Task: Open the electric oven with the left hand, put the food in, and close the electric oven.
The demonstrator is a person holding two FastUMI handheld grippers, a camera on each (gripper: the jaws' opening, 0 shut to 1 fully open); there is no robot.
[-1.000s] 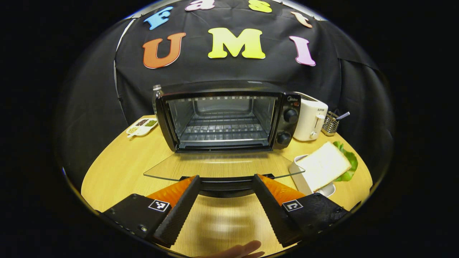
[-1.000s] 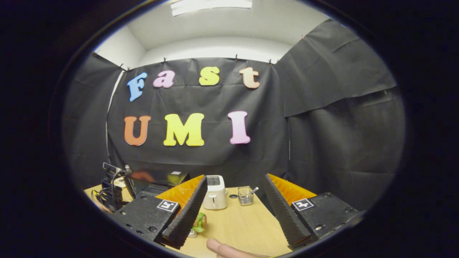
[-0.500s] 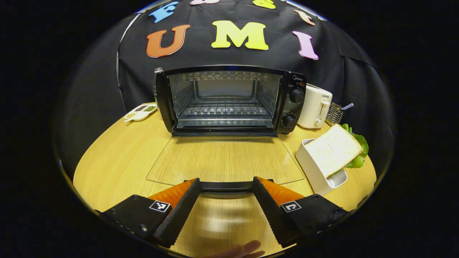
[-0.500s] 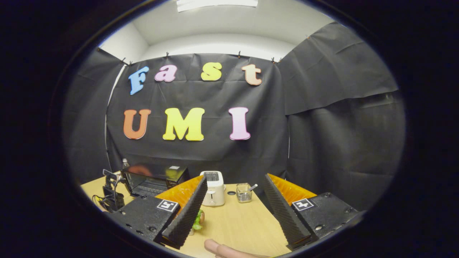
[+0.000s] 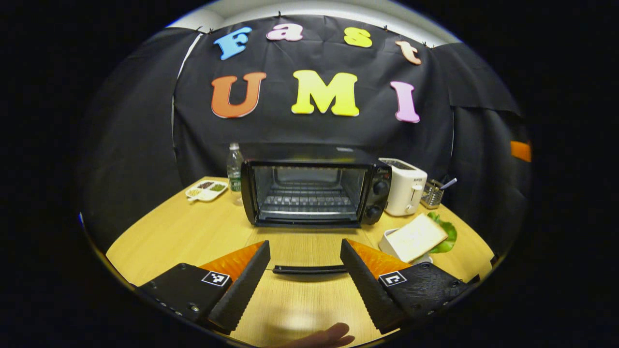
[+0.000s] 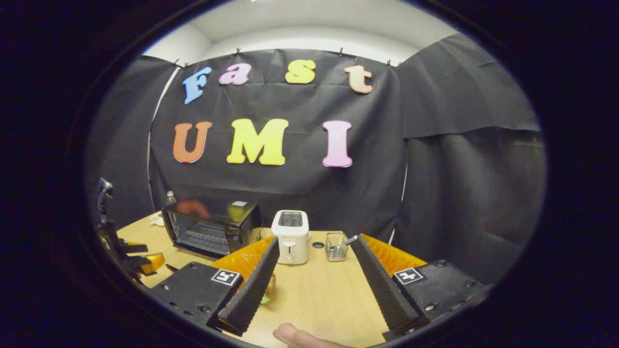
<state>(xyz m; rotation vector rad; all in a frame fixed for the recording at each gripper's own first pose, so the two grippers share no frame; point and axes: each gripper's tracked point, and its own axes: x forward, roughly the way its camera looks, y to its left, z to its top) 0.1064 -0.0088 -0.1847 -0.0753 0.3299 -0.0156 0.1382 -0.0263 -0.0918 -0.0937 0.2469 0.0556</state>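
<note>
Oven (image 5: 314,191) open, door (image 5: 309,249) flat on surface (image 5: 169,237). Food (image 5: 416,237) just right of oven, nearer right gripper (image 6: 314,285), ahead-left of it. Both grippers wide, empty; left gripper (image 5: 304,285) before door handle (image 5: 309,269).

Black screwed tongs (image 5: 304,285) bear square coded markers.

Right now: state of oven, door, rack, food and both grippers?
electric oven: open, nothing inside
oven door: folded down flat
oven rack: bare
bread slice: on its white holder, on the table
left gripper: open, holding nothing
right gripper: open, holding nothing
</note>
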